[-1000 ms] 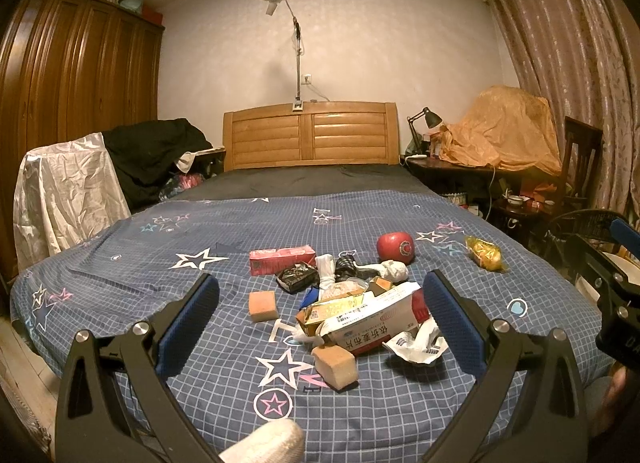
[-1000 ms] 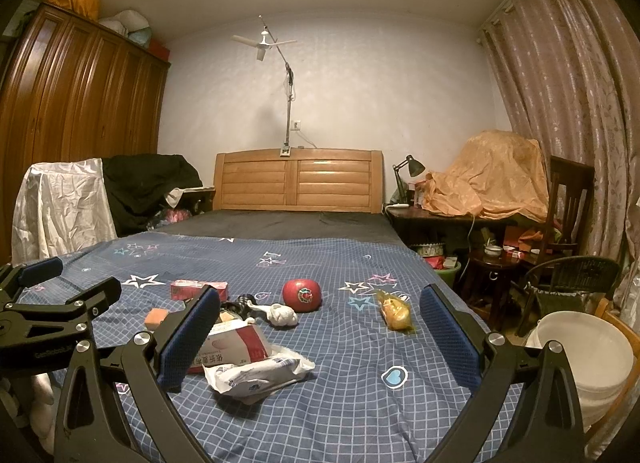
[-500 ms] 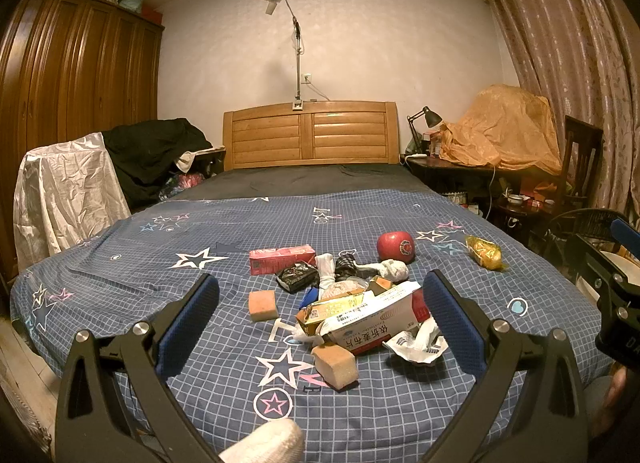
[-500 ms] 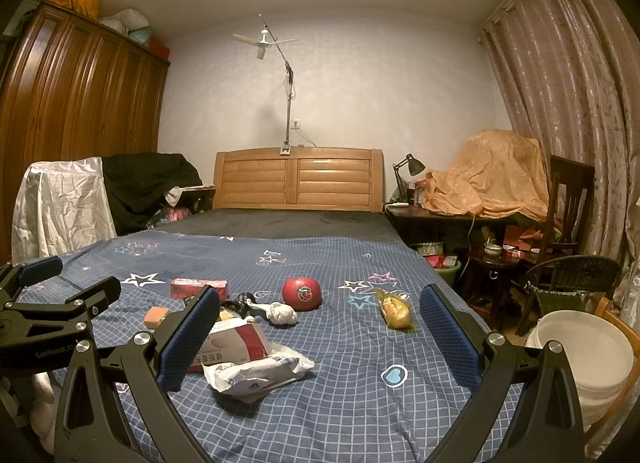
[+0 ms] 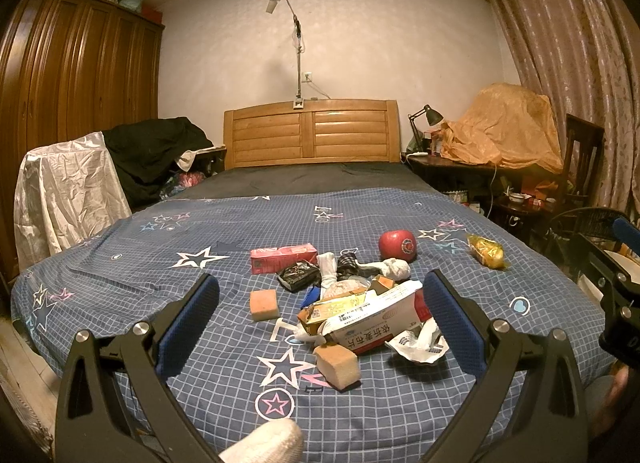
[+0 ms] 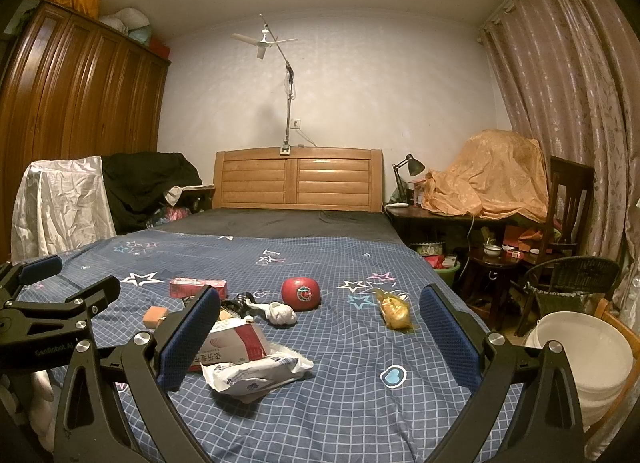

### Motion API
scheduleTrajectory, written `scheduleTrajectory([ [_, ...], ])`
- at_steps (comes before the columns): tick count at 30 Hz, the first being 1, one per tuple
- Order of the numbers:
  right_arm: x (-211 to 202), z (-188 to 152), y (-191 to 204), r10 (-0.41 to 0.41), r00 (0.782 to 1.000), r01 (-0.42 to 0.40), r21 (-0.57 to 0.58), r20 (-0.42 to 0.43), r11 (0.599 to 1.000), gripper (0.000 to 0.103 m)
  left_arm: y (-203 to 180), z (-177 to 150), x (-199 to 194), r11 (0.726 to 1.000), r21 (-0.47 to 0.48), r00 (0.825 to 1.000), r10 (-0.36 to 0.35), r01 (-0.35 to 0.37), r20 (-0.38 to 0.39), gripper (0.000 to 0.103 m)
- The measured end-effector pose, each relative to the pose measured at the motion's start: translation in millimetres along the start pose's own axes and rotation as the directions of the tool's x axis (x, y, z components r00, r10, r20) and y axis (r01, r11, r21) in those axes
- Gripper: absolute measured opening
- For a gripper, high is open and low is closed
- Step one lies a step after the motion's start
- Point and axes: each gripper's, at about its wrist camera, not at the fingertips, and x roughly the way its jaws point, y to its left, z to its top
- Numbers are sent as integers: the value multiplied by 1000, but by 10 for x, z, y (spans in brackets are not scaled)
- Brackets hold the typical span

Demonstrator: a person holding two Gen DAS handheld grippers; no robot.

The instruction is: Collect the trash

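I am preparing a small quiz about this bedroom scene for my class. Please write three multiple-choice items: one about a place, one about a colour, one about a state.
1. Where does the yellow wrapper lie on the bed?
A. Apart from the pile, to the right of the apple
B. Under the white box
C. On the headboard

2. What colour is the apple?
A. Green
B. Red
C. Yellow

3. How is the right claw?
A. Shut on the apple
B. Shut on a wrapper
C. Open, holding nothing

Answers:
1 A: it lies alone beside the apple, away from the heap around the white box.
2 B: its skin is red, with a sticker.
3 C: its blue pads stand wide apart with nothing between them.
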Motion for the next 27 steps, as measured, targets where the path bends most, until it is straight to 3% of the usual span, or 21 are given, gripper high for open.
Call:
scheduleTrajectory([
  [21,-27,67,22,0,1000,0,-3,-3,1000,99,-6,-21,-30,1000,2,1000,0,0,-4,98],
  [27,-23,-52,52,0,1000,0,-4,-4,1000,99,-18,-48,-9,1000,2,1000,-1,1,-5,98],
])
